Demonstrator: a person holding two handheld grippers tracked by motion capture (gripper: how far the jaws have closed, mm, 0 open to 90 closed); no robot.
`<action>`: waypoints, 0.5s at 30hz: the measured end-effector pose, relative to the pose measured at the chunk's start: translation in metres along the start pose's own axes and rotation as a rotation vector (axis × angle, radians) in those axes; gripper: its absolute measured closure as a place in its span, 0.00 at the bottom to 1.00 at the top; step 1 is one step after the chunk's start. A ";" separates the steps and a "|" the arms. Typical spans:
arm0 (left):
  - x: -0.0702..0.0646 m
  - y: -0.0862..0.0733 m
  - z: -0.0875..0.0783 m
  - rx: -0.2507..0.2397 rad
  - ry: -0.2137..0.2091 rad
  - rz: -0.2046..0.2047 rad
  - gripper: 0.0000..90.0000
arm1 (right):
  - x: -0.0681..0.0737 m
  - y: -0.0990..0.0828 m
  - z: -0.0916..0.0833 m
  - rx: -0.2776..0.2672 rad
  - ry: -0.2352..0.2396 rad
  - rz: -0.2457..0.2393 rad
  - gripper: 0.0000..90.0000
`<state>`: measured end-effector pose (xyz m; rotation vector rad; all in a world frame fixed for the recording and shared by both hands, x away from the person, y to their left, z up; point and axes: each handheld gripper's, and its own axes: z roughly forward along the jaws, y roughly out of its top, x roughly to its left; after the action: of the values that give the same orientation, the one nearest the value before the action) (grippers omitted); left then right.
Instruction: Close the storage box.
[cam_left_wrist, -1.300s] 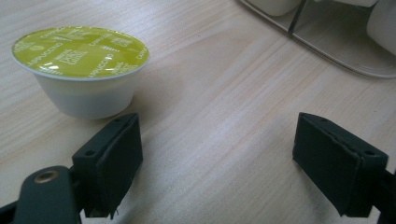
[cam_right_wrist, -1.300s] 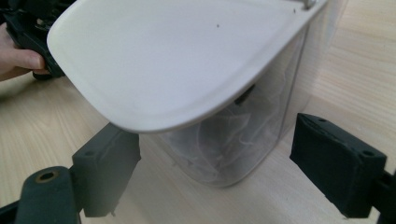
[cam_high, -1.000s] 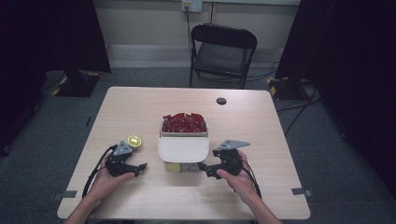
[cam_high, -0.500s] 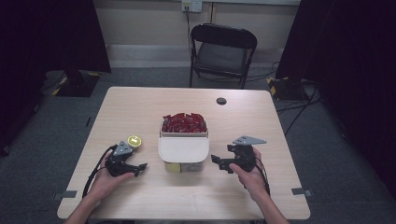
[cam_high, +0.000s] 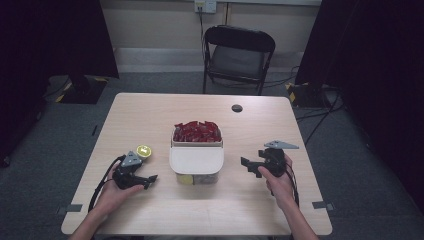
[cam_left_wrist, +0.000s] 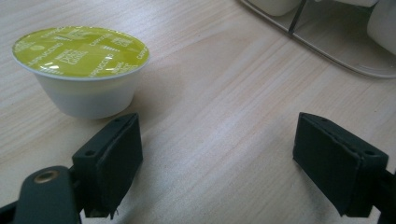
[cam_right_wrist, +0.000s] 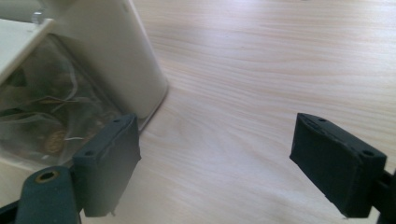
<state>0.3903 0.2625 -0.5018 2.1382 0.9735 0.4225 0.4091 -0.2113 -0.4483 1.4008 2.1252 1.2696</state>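
- Table (cam_high: 150, 115) of pale wood carries a white box (cam_high: 196, 161) at its middle, a tray of red packets (cam_high: 197, 132) touching the box on its far side, and a small black disc (cam_high: 237, 108) well apart near the far edge
- Coffee capsule (cam_left_wrist: 80, 70) with a lime-green foil top stands upright on the bare wood left of the box; from above it shows just beyond the left gripper (cam_high: 148, 180)
- Left gripper, in its own view (cam_left_wrist: 219, 163), has its jaws standing wide apart with nothing between them; the capsule sits just ahead of the left-hand pad and outside the gap, not touched
- Right gripper (cam_high: 245, 165) is held to the right of the box, clear of it, jaws likewise wide apart and empty; in its own view (cam_right_wrist: 217, 161) the box's rounded white corner and clear front lie just past the left-hand pad
- Step in hand, by judgement: the approach to the capsule, with no grasp yet made and both tools unloaded; the work appears to be at an early stage
- Next move, by judgement: swing the left gripper towards the capsule until its wall sits squarely between the pads, then close gently
- Risk noted: the capsule is light and tapered, so a glancing pad would likely push or tip it; a grip low on the white wall below the rim looks safest
- Destination of the capsule cannot be told; yellow shapes behind the box's clear front suggest similar capsules inside
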 end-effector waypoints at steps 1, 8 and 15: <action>0.000 0.000 0.000 0.000 0.000 0.001 0.17 | -0.003 0.000 0.001 -0.001 -0.011 0.006 0.17; 0.002 -0.001 -0.001 0.002 0.002 0.003 0.17 | -0.027 -0.010 0.006 0.025 -0.089 0.016 0.16; 0.003 -0.002 -0.002 0.002 0.005 -0.005 0.17 | -0.044 -0.025 0.012 0.099 -0.177 -0.001 0.16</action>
<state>0.3903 0.2664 -0.5018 2.1369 0.9825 0.4252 0.4231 -0.2461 -0.4845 1.4920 2.0921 1.0113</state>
